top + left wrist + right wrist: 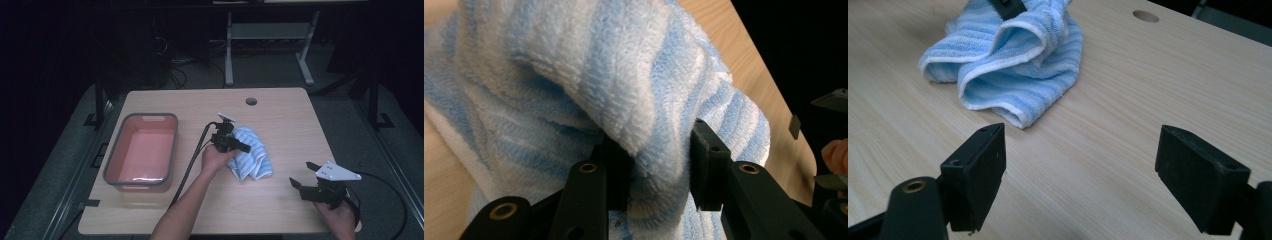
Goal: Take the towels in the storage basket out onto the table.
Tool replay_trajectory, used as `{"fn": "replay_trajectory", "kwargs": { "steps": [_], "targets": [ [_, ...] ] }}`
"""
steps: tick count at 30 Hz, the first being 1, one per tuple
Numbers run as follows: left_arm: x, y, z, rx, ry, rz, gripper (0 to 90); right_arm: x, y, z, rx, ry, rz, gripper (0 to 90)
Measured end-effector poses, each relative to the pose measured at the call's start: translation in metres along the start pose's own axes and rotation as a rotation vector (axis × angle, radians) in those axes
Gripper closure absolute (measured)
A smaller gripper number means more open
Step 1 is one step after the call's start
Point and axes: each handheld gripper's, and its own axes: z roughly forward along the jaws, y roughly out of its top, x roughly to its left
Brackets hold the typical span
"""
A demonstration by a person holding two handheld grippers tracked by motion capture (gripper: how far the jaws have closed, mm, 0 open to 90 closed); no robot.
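A crumpled blue-and-white striped towel [252, 155] [589, 75] [1013, 75] lies near the middle of the wooden table [280, 115]. My left gripper [235, 144] [659, 172] is shut on a thick fold of the towel, its black jaws pinching the cloth from both sides. My right gripper [304, 175] [1083, 175] hovers over bare table near the front right corner, open, with nothing between its jaws. In the right gripper view the towel lies ahead and to the left.
A red tub [142, 150] with a grey rim stands on the left half of the table. A round cable hole [251, 101] [1146, 16] sits near the far edge. Table legs and cables stand on the floor beyond.
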Motion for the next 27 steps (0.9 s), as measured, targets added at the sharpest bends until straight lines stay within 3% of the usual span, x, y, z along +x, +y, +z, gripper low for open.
{"fn": "replay_trajectory", "kwargs": {
  "steps": [11,27],
  "targets": [
    [0.001,-0.001,0.002,-0.005,0.007,0.011,62.7,0.000,-0.001,0.002,0.012,0.008,0.007,19.7],
    [-0.002,-0.001,-0.013,-0.020,0.034,0.032,41.1,0.001,-0.001,0.003,0.019,0.009,0.008,19.4]
  ]
}}
